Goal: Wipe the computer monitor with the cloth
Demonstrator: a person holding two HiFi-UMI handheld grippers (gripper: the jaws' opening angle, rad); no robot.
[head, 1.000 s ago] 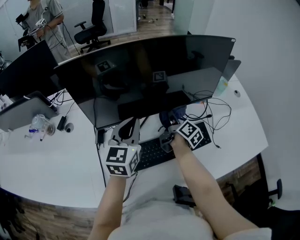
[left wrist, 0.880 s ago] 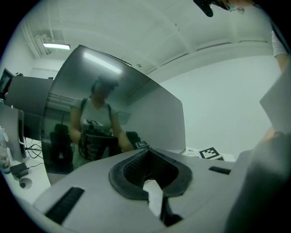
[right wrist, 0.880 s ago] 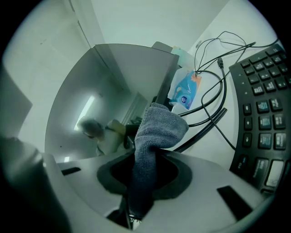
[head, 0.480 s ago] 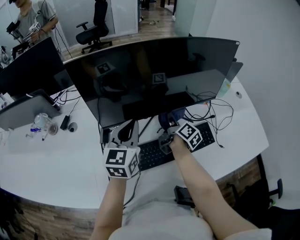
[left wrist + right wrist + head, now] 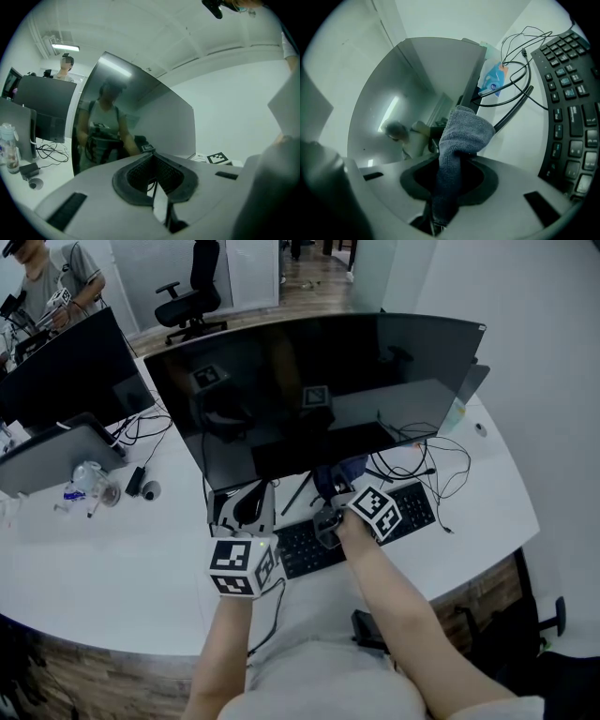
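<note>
Holding the cloth (image 5: 461,136) clamped in your right gripper (image 5: 330,502), you barely moved in 1 s: it stayed just under the monitor (image 5: 319,381), above the keyboard (image 5: 412,504). Left gripper (image 5: 249,507) sat closed, empty. Wiping hadn't started.

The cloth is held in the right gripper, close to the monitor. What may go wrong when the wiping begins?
1. Only a short fold of the cloth sticks out past the right gripper, so its hard jaws might scrape the monitor.
2. Loose cables lie close to that gripper; a low stroke might snag them.
</note>
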